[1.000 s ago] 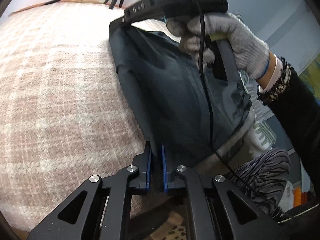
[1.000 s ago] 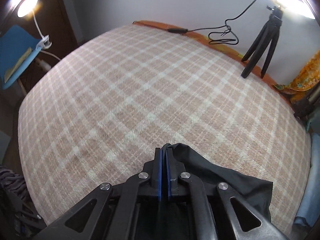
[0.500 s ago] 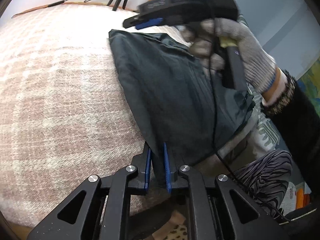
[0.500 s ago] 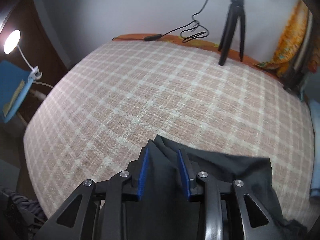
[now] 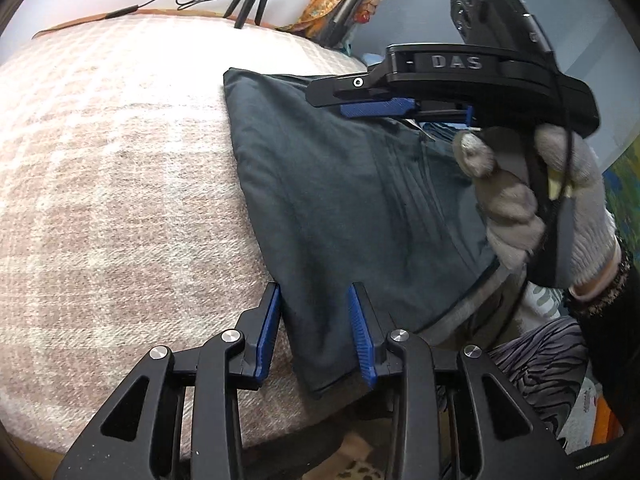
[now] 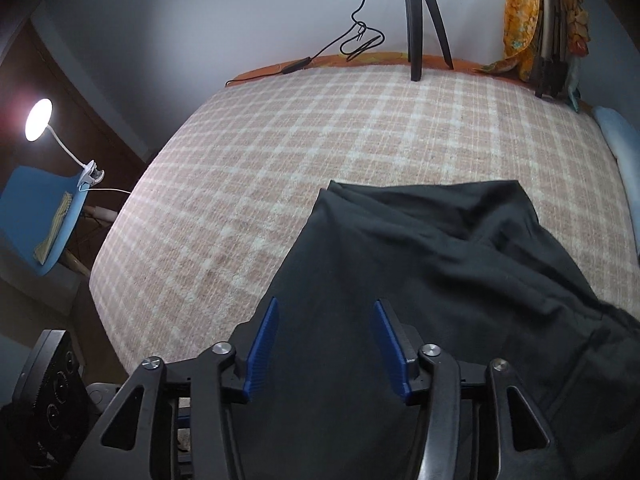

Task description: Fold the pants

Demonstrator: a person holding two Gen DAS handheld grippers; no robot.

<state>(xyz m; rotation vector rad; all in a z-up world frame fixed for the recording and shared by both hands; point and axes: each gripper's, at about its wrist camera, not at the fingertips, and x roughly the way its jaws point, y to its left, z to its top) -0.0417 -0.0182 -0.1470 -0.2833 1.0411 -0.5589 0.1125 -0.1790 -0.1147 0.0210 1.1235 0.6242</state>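
Left wrist view shows my left tool (image 5: 314, 334) with its jaws just opened, parted around the near corner of the dark pants (image 5: 344, 208); the cloth lies between the pads without being pinched. My right tool (image 5: 374, 106), gripped in my gloved hand (image 5: 548, 204), hangs above the far part of the fabric, and in the right wrist view its jaws (image 6: 324, 344) have likewise just spread, nothing clamped. The pants (image 6: 420, 280) lie folded on the bed near its front edge, the fold edge fairly straight on one side, rumpled toward the other.

I judge this a release after a fold. To do it well I should lift both tools straight off so no pad drags the layer, then smooth the rumpled side before the next fold.

Underneath is a pink-and-cream checked blanket (image 6: 320, 140), soft and likely to cling. Behind stand a black tripod (image 6: 424, 12), a looped cable (image 6: 360, 40) and orange fabric (image 6: 520, 20); a clip lamp (image 6: 38, 120) glows beside a blue chair (image 6: 36, 216).
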